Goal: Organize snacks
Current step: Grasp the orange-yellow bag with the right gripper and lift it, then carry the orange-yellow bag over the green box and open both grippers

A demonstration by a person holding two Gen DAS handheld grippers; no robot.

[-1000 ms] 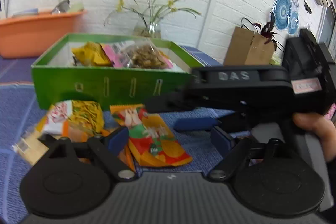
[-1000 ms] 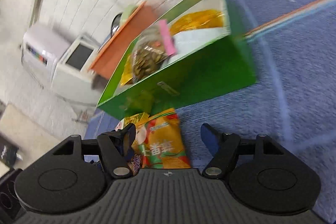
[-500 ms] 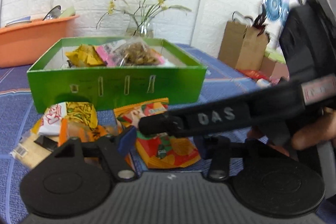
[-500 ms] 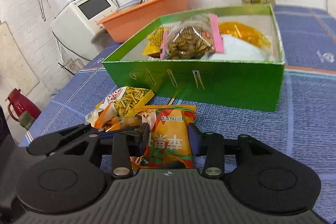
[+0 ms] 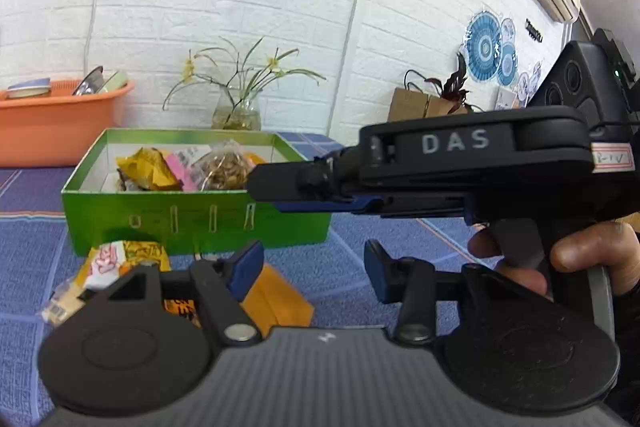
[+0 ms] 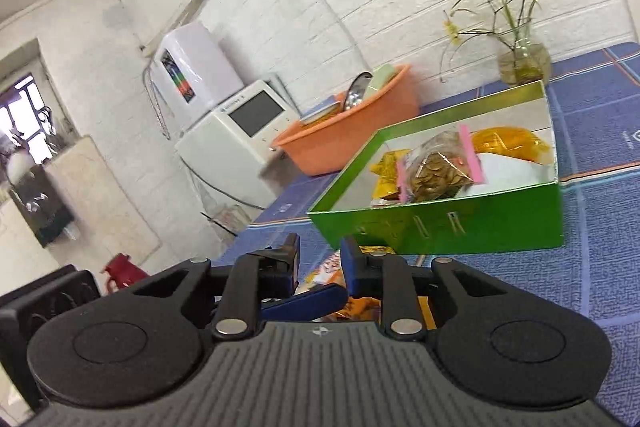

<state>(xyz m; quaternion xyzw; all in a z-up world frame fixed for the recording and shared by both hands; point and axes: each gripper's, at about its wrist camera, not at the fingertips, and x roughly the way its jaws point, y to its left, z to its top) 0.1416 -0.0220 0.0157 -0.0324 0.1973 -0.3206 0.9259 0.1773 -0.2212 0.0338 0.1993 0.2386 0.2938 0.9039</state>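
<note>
A green box (image 5: 200, 219) (image 6: 460, 227) holds a clear bag of seeds (image 5: 224, 171) (image 6: 436, 175) and yellow packets (image 5: 144, 171). Loose snack packets (image 5: 116, 259) and an orange packet (image 5: 276, 299) lie on the blue cloth in front of it. My left gripper (image 5: 312, 267) is open and empty above the orange packet. My right gripper (image 6: 320, 259) is narrowly closed; an orange snack bag (image 6: 332, 267) shows between and below its fingers, but the grip itself is hidden. In the left wrist view the right gripper (image 5: 272, 187) crosses in front of the box.
An orange basin (image 5: 60, 123) (image 6: 352, 131) with dishes stands behind the box. A glass vase with flowers (image 5: 236, 111) (image 6: 524, 63) is at the back. A white appliance (image 6: 236, 143) sits off the table's far left. A brown paper bag (image 5: 420, 107) is at the right.
My right gripper has closed from wide open around the orange-red snack bag and risen. The bag has gone from its spot on the cloth. The left gripper has lifted and pulled back slightly.
</note>
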